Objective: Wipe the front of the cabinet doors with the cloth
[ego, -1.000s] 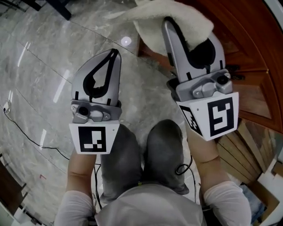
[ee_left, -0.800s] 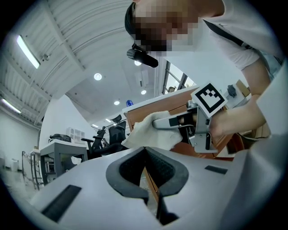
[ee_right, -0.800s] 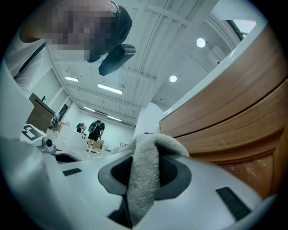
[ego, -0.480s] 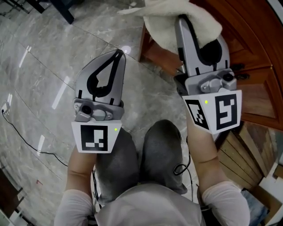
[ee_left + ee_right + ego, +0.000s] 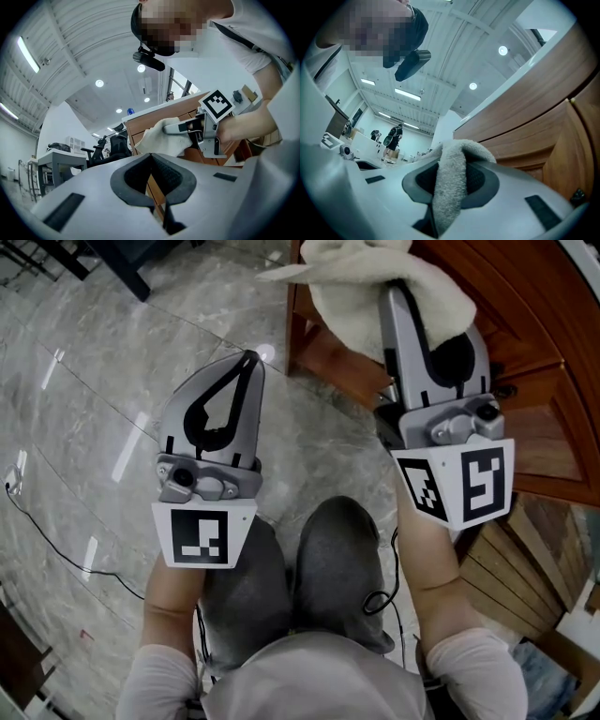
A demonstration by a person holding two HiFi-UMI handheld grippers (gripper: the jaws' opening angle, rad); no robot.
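Cloth is clamped in the right gripper at the cabinet door; the left gripper is closed on nothing. Wiping appears in hand; a pressed sweep across the panel is required next.

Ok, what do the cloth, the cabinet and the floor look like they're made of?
The cloth looks like cream terry or microfibre: fuzzy pile. The cabinet seems reddish wood or veneer, semi-gloss, with grain. The floor looks like polished grey marble or marble-look tile: veining, seams, lamp glare.
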